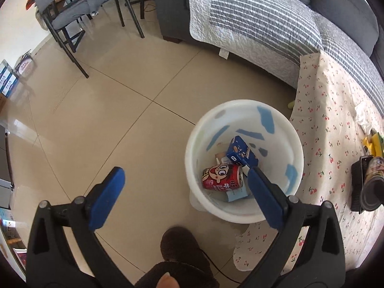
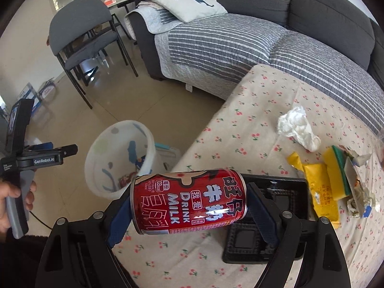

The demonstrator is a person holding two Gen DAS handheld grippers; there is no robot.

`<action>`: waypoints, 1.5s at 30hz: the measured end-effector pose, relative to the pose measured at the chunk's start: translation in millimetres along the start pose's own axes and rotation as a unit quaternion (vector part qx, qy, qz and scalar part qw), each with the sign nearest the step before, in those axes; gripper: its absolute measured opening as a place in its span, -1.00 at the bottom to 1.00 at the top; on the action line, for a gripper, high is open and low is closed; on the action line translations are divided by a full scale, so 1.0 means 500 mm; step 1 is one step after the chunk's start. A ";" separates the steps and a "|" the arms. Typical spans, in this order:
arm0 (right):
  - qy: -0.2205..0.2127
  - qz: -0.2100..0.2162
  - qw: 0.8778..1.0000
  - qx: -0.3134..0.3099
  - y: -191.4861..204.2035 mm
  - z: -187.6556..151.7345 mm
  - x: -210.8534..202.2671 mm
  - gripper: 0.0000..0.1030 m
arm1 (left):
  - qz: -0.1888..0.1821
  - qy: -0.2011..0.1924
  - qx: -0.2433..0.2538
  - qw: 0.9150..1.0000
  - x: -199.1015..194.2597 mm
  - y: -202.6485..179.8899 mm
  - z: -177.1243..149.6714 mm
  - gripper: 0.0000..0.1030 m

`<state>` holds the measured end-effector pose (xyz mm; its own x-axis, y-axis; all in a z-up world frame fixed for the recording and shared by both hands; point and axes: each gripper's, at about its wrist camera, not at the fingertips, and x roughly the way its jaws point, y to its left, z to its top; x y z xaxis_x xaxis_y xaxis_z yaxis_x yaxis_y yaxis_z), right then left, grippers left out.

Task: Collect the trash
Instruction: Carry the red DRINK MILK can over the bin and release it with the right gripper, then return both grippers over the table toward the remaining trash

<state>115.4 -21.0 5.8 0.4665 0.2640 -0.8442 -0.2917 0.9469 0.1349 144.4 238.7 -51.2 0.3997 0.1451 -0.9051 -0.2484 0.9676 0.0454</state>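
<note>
Milk can [image 2: 189, 201] clamped end-to-end in my right gripper [image 2: 192, 206], light, slick, dentable; left gripper [image 1: 184, 189] gapes empty beside the bin [image 1: 242, 216].

red milk can [image 2: 188, 202] lies sideways, clamped end to end; another can [image 1: 222, 177] lies in the white bin [image 1: 244, 212].

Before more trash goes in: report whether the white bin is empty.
Not empty. The white bin already holds a red can and a blue carton.
</note>
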 end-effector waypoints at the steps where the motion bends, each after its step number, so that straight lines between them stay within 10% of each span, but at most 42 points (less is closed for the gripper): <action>1: 0.001 0.008 1.000 -0.004 0.020 0.008 0.012 0.72 | 0.001 -0.004 -0.002 1.000 -0.003 0.007 -0.001 0.97; 12: 0.049 0.022 0.998 -0.036 0.195 0.064 0.218 0.73 | 0.013 -0.006 -0.031 0.999 -0.003 0.095 -0.015 0.97; 23: 0.040 -0.022 0.997 -0.070 0.223 0.087 0.251 0.73 | 0.015 0.008 -0.025 1.000 0.015 0.118 -0.024 0.97; 45: -0.011 -0.057 0.997 -0.054 0.094 0.046 0.036 0.77 | -0.012 -0.001 0.017 1.000 -0.018 0.044 -0.033 0.97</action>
<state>129.1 32.5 8.8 0.5191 0.1606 -0.8395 -0.3242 0.9458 -0.0195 121.0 255.2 -49.0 0.4067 0.1212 -0.9055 -0.2074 0.9775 0.0377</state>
